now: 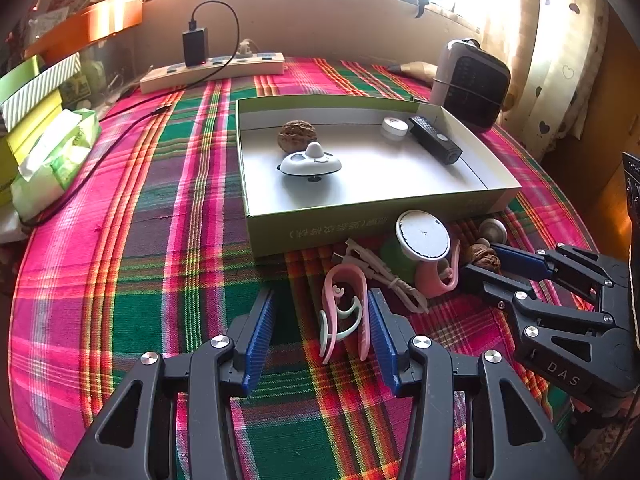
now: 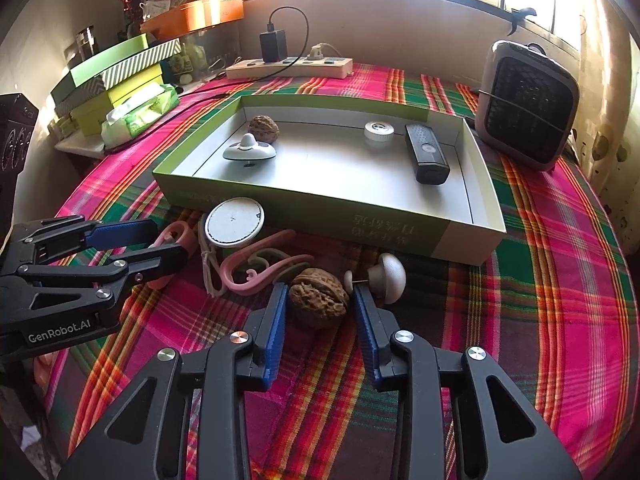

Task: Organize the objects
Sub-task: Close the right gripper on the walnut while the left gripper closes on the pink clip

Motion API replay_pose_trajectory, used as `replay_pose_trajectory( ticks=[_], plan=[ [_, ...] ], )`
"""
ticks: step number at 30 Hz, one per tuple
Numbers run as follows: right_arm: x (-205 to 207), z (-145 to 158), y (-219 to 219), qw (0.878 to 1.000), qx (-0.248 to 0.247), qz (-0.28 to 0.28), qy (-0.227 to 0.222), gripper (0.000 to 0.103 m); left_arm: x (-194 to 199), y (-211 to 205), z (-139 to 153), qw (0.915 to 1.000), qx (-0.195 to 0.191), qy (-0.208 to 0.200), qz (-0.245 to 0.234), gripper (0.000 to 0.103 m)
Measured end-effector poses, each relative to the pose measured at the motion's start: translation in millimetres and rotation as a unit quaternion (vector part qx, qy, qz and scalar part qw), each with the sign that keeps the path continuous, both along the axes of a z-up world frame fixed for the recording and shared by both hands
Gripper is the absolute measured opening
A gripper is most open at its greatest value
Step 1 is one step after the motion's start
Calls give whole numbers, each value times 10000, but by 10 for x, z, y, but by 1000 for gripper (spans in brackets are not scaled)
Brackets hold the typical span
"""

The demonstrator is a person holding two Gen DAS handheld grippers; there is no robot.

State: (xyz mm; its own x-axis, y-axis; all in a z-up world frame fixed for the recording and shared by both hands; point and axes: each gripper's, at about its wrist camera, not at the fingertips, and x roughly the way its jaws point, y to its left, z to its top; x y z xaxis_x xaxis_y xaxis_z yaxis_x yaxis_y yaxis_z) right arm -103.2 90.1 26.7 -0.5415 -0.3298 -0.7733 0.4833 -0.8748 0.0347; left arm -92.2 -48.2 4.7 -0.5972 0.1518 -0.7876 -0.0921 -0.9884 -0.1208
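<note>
Blue-padded right tool (image 2: 320, 300) pinches the walnut (image 2: 318, 299) — left tool (image 1: 322, 316) gapes.

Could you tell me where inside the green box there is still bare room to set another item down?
The box floor is bare across the middle and along the near wall, between the grey spinning top and the black remote. The far corners are taken: walnut by the top, white cap by the remote.

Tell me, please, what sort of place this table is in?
Probably a room in a home, beside a window. A plaid tablecloth covers the table, a power strip with a charger plugged in lies by the sill, and a small heater stands near a patterned curtain.
</note>
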Motion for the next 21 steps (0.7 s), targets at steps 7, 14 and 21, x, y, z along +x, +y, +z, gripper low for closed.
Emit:
replay_pose_trajectory(
  ticks=[7, 14, 21],
  plan=[
    [1, 6, 13, 10000, -6, -14, 11, 34, 8, -32, 6, 9998, -142, 36, 110, 26],
    [5, 14, 19, 10000, -27, -31, 15, 33, 2, -70, 2, 9997, -140, 41, 173, 21],
    [16, 23, 29, 10000, -51, -45, 27, 32, 10, -59, 2, 9997, -148, 50, 184, 21]
  ],
)
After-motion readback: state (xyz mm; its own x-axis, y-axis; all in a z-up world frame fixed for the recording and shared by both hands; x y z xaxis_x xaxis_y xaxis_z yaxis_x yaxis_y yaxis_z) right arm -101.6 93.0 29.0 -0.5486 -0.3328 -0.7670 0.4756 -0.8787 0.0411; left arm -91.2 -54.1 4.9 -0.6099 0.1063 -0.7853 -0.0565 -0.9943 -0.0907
